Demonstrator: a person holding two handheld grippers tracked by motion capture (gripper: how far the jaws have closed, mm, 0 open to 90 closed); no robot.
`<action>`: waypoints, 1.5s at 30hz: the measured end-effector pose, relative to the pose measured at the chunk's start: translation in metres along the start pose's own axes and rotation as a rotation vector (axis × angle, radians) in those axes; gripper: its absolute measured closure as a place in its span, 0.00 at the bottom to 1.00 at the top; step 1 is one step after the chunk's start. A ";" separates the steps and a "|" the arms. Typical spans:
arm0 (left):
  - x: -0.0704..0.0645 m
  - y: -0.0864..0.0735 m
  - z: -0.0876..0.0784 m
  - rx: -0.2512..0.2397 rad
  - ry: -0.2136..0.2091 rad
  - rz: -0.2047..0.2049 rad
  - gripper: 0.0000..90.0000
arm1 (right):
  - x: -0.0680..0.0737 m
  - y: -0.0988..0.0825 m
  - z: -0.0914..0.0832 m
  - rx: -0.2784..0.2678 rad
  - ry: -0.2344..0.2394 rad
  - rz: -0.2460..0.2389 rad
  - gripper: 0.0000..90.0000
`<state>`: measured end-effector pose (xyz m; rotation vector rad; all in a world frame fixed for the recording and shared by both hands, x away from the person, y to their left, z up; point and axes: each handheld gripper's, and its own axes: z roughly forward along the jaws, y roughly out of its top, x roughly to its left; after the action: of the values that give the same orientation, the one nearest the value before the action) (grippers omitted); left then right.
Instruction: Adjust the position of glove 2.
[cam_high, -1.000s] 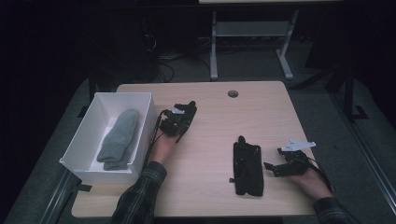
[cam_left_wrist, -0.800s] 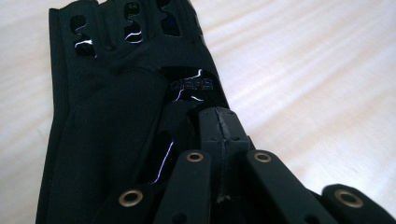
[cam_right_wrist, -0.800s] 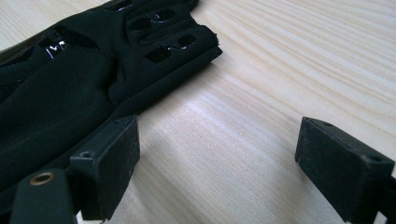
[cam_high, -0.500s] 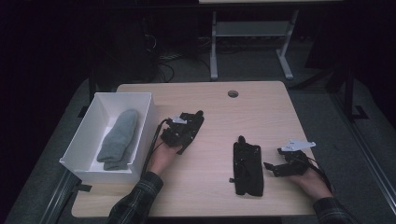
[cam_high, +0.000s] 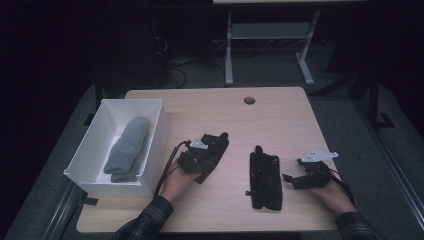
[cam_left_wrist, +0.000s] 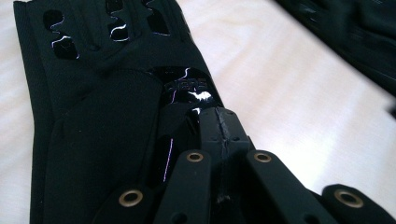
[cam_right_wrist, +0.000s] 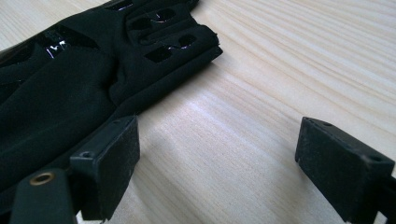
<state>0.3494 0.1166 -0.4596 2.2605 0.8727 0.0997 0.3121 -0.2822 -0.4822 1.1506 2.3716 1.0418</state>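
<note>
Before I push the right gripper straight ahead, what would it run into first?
Most likely the black glove lying flat on the table. The right gripper is open; the glove's edge lies just ahead of one jaw, while bare wood lies ahead of the other. Depth is hard to judge.

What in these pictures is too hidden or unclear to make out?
- Left gripper view: small lettering on the black glove is too blurred to read.
- High view: the grey sock's underside is hidden in the white box.
- Right gripper view: the glove is cut off by the frame's left edge.
</note>
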 end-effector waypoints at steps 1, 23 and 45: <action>-0.005 -0.002 0.000 -0.003 -0.012 -0.001 1.00 | 0.000 0.000 0.000 0.000 0.000 0.000 0.15; 0.020 -0.003 -0.011 0.004 0.101 -0.031 1.00 | 0.000 0.000 0.000 0.001 0.000 -0.001 0.15; -0.013 -0.009 -0.010 0.011 0.002 0.034 0.89 | 0.000 0.000 0.000 0.004 0.006 -0.005 0.14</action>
<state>0.3313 0.1188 -0.4556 2.2865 0.8376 0.1131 0.3123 -0.2819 -0.4823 1.1438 2.3814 1.0405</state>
